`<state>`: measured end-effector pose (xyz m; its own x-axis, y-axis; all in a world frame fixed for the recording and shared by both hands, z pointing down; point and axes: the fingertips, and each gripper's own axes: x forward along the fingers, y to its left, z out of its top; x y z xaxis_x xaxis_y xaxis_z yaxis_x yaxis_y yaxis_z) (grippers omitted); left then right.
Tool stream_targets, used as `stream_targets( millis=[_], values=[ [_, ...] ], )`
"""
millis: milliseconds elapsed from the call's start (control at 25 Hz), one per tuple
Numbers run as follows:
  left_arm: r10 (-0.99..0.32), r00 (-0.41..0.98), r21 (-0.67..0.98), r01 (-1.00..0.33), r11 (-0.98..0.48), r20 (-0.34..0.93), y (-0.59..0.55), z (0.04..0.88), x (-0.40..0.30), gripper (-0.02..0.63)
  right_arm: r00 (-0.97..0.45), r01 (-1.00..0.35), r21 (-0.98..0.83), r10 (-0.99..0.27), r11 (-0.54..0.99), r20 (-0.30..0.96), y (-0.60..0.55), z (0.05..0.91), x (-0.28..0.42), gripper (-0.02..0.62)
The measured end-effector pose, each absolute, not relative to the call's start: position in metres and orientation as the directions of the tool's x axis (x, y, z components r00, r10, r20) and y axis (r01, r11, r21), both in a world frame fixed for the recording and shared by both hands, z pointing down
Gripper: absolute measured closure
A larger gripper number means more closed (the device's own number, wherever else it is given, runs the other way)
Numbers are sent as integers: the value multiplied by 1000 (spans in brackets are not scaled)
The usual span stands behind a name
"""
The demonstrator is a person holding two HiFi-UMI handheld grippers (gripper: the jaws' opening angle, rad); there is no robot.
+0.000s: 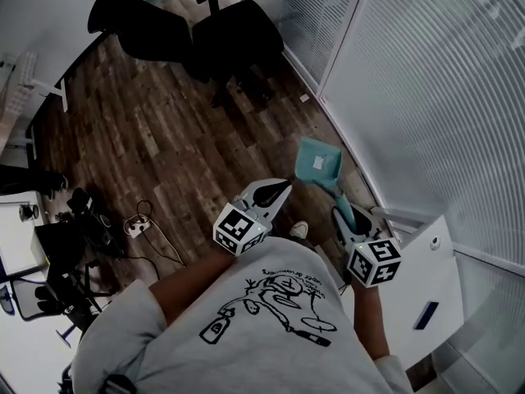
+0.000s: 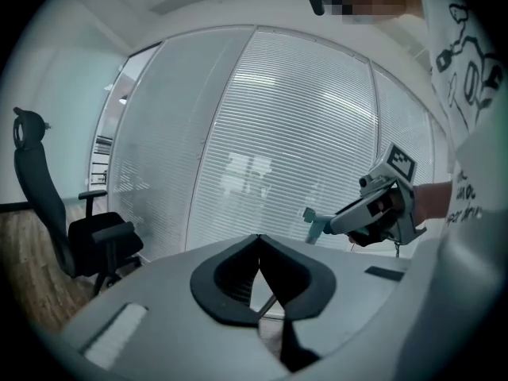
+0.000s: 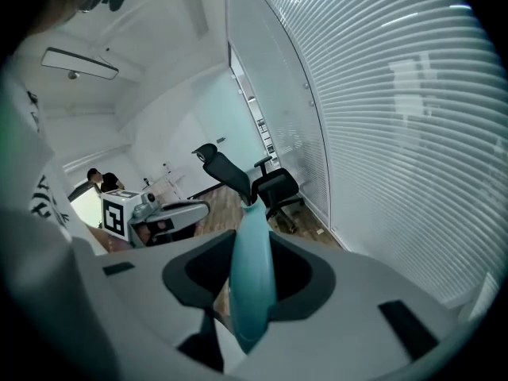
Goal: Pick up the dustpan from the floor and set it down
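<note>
The teal dustpan [image 1: 318,164] hangs off the wood floor by the glass wall, pan end away from me. Its handle [image 3: 252,276] runs back between the jaws of my right gripper [image 1: 343,217], which is shut on it. In the right gripper view the handle fills the gap between the jaws of the right gripper [image 3: 254,236] and hides the pan. My left gripper [image 1: 284,187] is held beside it to the left, apart from the dustpan, with its jaws together on nothing. The left gripper view shows its own tips [image 2: 259,239] meeting and the right gripper [image 2: 381,209] with a bit of handle [image 2: 315,222].
Two black office chairs [image 1: 238,35] [image 1: 135,23] stand farther along the floor. A glass wall with blinds [image 1: 426,97] runs down the right side. Cables and dark gear [image 1: 82,220] lie at the left, a white cabinet [image 1: 418,294] at the right. A person [image 3: 99,179] sits far off.
</note>
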<state>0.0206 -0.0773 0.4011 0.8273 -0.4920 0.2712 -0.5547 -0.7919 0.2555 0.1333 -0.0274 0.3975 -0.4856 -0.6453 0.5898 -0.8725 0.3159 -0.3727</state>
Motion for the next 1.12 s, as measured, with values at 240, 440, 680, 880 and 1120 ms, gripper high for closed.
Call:
stream_targets(
  millis=[240,440,680,880,1120],
  values=[
    [-500,836,203,-542,-815,224,-77,371,25,604,-495,-868,-359,-657,344,568,-26,364,132,489],
    [-506,843,201,-536,-820,183,-74,343,24,604,-498,-867,-344,-669,362,551,-23,340,132,489],
    [-510,843,195,-536,-821,172,-75,331,25,604,-500,-866,-329,-673,377,544,-21,328,130,489],
    [-506,845,192,-533,-824,174,-73,329,25,604,-501,-865,-324,-675,382,542,-19,323,127,489],
    [-504,845,202,-533,-822,177,-70,336,26,604,-500,-866,-323,-677,382,541,-17,331,128,489]
  ],
)
